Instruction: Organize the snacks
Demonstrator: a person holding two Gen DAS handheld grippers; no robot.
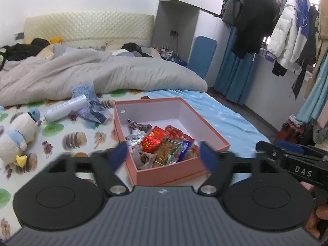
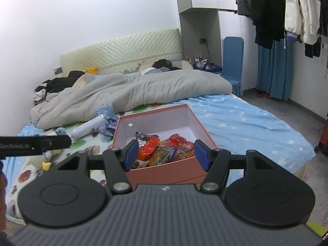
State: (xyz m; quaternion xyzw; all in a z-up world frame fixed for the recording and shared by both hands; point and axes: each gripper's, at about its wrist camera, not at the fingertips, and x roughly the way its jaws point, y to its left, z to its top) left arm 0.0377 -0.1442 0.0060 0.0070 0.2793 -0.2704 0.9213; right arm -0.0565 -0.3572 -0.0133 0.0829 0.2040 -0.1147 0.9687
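Observation:
An open salmon-pink box [image 1: 174, 176] with a white inside sits on the bed and shows in the right wrist view too [image 2: 164, 171]. Several snack packets [image 1: 162, 143] in red, orange, silver and blue foil lie heaped in its near half, also seen in the right wrist view [image 2: 164, 149]. My left gripper [image 1: 163, 155] is open and empty, just in front of and above the box's near corner. My right gripper [image 2: 166, 153] is open and empty, above the box's near edge. The other gripper's body shows at the edge of each view.
A white tube [image 1: 65, 107] and crumpled blue wrapping [image 1: 92, 106] lie left of the box. A plush penguin [image 1: 18, 133] lies at the far left. A grey duvet [image 1: 102, 69] covers the back of the bed. Clothes hang on a rail [image 1: 276, 24] at the right.

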